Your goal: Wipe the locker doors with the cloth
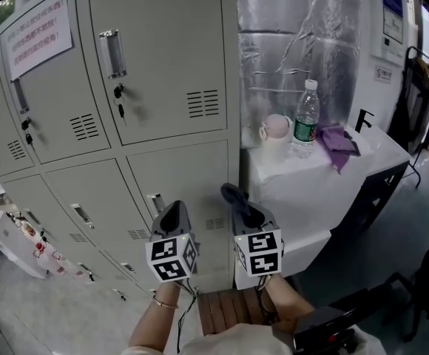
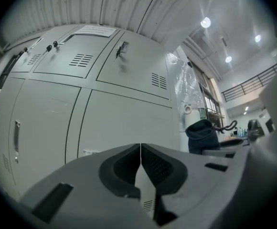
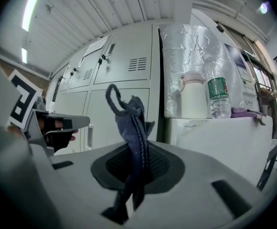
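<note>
Left tool point(image 2: 140, 150): jaws pressed together with nothing between them, held in front of the lower locker doors.
Right tool point(image 3: 137, 168): jaws pinching the dark blue cloth point(image 3: 131, 120), which stands up above them, apart from the doors.
Locker doors point(image 1: 163, 65): grey and closed, with keys point(image 1: 120, 110) in the upper locks.
White surface point(image 1: 325, 180): right of the lockers, carrying a mug point(image 1: 277, 130), a water bottle point(image 1: 305, 120) and a purple rag point(image 1: 338, 140).

Print on the notice point(image 1: 41, 32) is too small to read, likewise the bottle point(image 1: 304, 120) label. The cloth point(image 3: 133, 128) is partly hidden between the jaws of the right tool point(image 3: 134, 173). The lockers point(image 1: 170, 43) are cut off at the left edge.
</note>
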Available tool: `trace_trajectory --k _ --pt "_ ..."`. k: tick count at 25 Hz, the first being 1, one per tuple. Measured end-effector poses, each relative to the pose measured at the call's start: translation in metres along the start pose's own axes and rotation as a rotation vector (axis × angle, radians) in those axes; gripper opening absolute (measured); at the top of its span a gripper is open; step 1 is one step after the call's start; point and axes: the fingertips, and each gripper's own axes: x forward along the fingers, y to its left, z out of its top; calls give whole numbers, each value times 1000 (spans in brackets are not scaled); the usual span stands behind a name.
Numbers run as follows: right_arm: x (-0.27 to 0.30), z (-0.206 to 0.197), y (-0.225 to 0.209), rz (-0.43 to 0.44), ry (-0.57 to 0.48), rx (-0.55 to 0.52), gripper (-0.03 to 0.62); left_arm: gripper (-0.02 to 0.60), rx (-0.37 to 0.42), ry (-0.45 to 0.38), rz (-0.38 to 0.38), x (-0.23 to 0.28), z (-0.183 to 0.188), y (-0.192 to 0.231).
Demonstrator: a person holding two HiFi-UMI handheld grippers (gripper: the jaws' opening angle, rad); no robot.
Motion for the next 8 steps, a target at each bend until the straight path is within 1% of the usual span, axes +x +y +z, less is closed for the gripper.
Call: trace_trajectory --k 8 --pt "-1 2 -6 -18 -19 2 38 9 0 -2 5 2 0 1"
